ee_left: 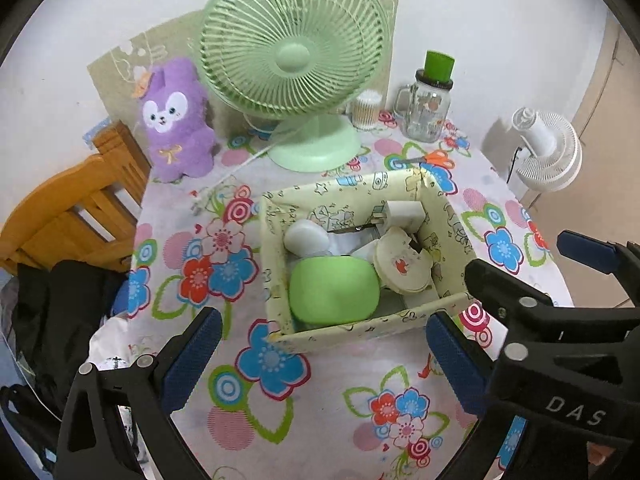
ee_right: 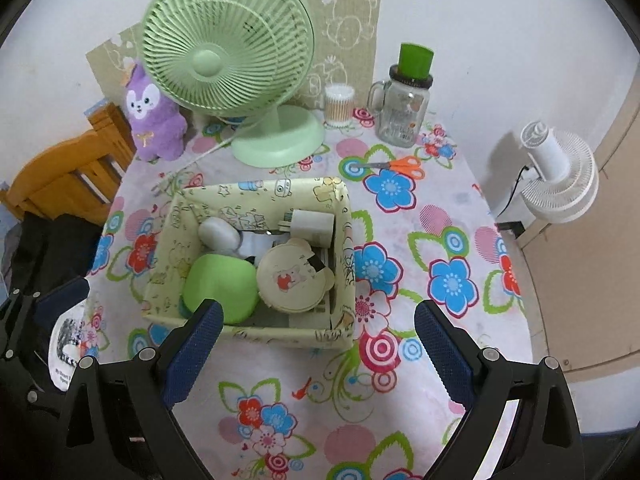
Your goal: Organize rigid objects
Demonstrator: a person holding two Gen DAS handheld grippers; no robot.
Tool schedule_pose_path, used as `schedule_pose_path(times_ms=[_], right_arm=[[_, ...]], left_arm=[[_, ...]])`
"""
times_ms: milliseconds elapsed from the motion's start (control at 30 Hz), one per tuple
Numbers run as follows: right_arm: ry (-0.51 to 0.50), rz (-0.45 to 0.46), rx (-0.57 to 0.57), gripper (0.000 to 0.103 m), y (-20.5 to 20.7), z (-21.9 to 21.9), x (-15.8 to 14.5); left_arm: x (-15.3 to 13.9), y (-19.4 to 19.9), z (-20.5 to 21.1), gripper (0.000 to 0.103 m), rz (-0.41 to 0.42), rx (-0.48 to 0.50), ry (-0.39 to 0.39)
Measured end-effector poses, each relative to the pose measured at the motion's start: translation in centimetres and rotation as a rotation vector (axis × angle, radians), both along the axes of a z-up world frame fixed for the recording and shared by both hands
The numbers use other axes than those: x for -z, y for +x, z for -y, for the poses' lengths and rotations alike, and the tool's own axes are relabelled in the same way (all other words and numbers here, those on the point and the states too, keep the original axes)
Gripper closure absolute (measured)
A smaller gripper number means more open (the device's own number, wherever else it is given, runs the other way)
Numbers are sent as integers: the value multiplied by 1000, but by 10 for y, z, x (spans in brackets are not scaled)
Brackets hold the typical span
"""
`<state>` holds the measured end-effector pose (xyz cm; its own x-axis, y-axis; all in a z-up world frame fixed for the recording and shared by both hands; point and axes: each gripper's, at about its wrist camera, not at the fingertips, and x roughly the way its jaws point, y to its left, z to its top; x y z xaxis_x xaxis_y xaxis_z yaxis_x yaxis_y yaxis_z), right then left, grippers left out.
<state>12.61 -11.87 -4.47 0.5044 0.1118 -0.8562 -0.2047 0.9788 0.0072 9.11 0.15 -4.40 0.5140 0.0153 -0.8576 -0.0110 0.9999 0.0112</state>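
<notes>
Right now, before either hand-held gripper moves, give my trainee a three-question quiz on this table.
1. True or false: the left hand-held gripper and the right hand-held gripper are both open and hold nothing.
2. Which item lies outside the patterned box? A) green case B) orange-handled scissors C) round cream tin D) white charger
3. Fill in: the green cap sits on top of the glass ____.

Key: 1 true. 2 B; the scissors lie on the tablecloth beyond the box. 3 jar.
</notes>
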Motion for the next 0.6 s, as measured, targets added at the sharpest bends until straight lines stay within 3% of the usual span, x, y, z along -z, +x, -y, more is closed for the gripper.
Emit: schedule_pose_path(times_ms=[367, 600], right_arm=[[-3, 88, 7, 4, -39, 2, -34], [51, 115, 2, 4, -58, 17, -54]], left_arm=[[-30, -35, -18, 0, 63, -32, -33], [-51, -61, -19, 0, 104, -90, -46]])
